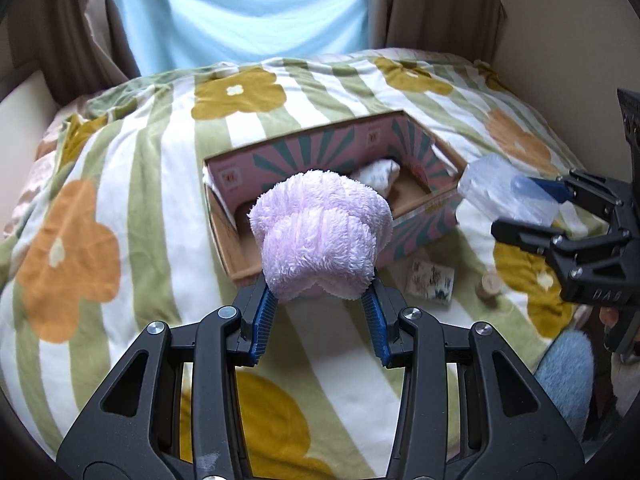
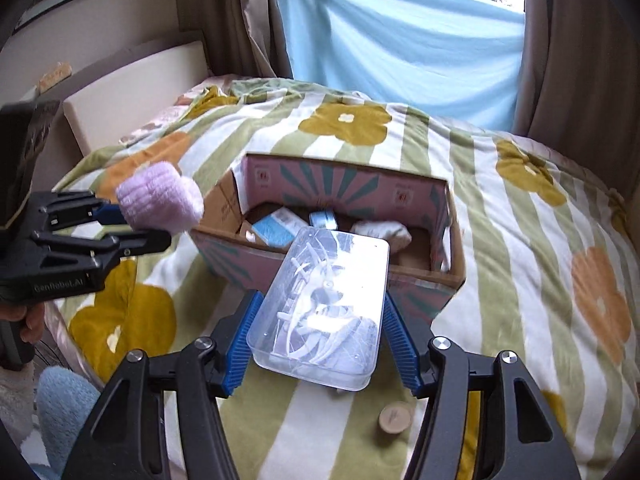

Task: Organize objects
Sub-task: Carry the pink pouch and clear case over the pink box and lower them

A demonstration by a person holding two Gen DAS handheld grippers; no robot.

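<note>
My left gripper [image 1: 320, 296] is shut on a fluffy pink rolled cloth [image 1: 320, 232] and holds it in the air just in front of the open pink cardboard box [image 1: 304, 148]. The cloth also shows in the right wrist view [image 2: 160, 196], left of the box [image 2: 416, 280]. My right gripper [image 2: 320, 316] is shut on a clear plastic container [image 2: 324, 304] with white cables inside, held over the box's near wall. In the left wrist view the container [image 1: 496, 192] is at the box's right end. The box holds a white cloth [image 2: 384, 232] and blue-white packets [image 2: 276, 228].
The box sits on a bed with a striped floral blanket [image 1: 132, 184]. A small patterned card box [image 1: 432, 280] and a round wooden piece [image 2: 396, 420] lie on the blanket near the box. A blue fluffy item [image 1: 564, 376] lies at the bed's edge. Curtains and a wall stand behind.
</note>
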